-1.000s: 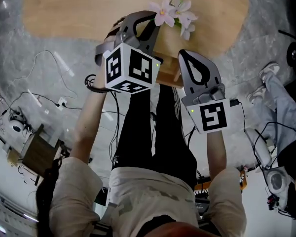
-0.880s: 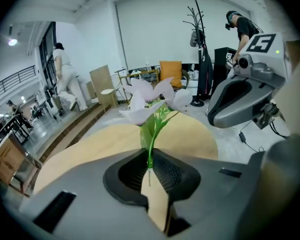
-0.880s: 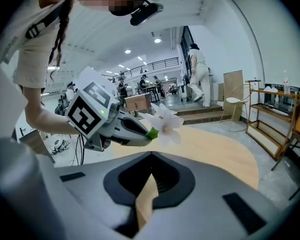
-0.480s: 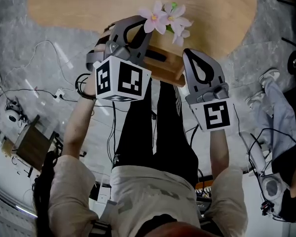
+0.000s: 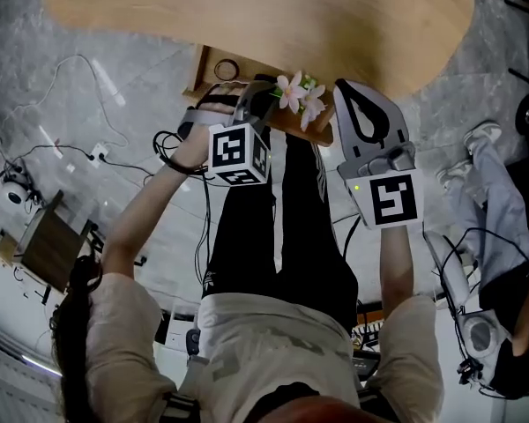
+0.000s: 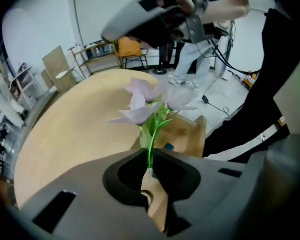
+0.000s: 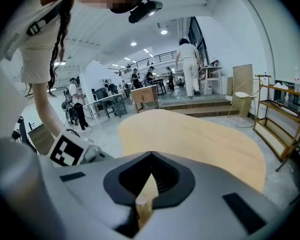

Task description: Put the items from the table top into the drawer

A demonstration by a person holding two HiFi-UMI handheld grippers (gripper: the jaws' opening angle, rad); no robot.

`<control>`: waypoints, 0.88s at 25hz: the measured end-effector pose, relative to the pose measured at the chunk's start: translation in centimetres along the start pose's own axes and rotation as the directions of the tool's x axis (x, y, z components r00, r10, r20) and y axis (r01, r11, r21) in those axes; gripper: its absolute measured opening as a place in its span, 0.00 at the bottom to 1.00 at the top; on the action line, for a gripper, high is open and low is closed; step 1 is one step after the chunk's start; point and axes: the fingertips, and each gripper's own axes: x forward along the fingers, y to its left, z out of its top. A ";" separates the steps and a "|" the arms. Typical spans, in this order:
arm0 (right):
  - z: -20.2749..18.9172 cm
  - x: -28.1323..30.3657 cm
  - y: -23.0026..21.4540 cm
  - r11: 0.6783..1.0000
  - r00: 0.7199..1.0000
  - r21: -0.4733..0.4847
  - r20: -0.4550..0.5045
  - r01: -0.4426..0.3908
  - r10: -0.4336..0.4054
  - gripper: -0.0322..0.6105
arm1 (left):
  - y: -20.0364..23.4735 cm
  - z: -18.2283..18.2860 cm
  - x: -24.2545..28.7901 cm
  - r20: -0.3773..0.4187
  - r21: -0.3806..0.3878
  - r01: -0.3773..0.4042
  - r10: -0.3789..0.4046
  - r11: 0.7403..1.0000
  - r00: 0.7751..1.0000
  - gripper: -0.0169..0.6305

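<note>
Pinching the flower (image 6: 149, 106) by its stem, my left hand-held gripper (image 6: 150, 173) aims blossoms-first at the open drawer (image 6: 200, 132), just beyond them under the bench (image 5: 247, 7) edge.

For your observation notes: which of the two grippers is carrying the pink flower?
The left gripper: its jaws pinch the flower's green stem; the right gripper holds nothing.

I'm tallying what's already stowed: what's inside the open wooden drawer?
A dark ring lies near the light wooden drawer's left wall. The pink artificial flower and the left gripper holding it cover most of the rest.
</note>
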 end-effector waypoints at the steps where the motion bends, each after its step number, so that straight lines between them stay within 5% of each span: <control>1: -0.3 0.0 0.1 1.000 1.000 -0.003 -0.006 -0.004 0.004 0.06 | -1.5 -0.4 1.1 -0.017 0.012 0.032 -0.032 0.999 0.999 0.09; 7: -1.2 -0.4 1.2 0.999 0.999 -0.013 -0.011 -0.030 0.030 0.06 | -4.5 -3.5 6.0 -0.109 -0.012 0.069 -0.070 0.998 0.992 0.09; 16: -1.5 0.2 2.4 0.999 0.999 -0.023 -0.004 -0.038 0.038 0.06 | 0.2 -6.9 11.1 -0.201 -0.174 -0.011 -0.025 0.985 0.979 0.09; 22: -1.7 0.2 3.3 0.999 0.999 -0.021 -0.001 -0.045 0.045 0.06 | -0.6 -6.6 11.5 -0.201 -0.125 -0.022 -0.004 0.992 0.980 0.10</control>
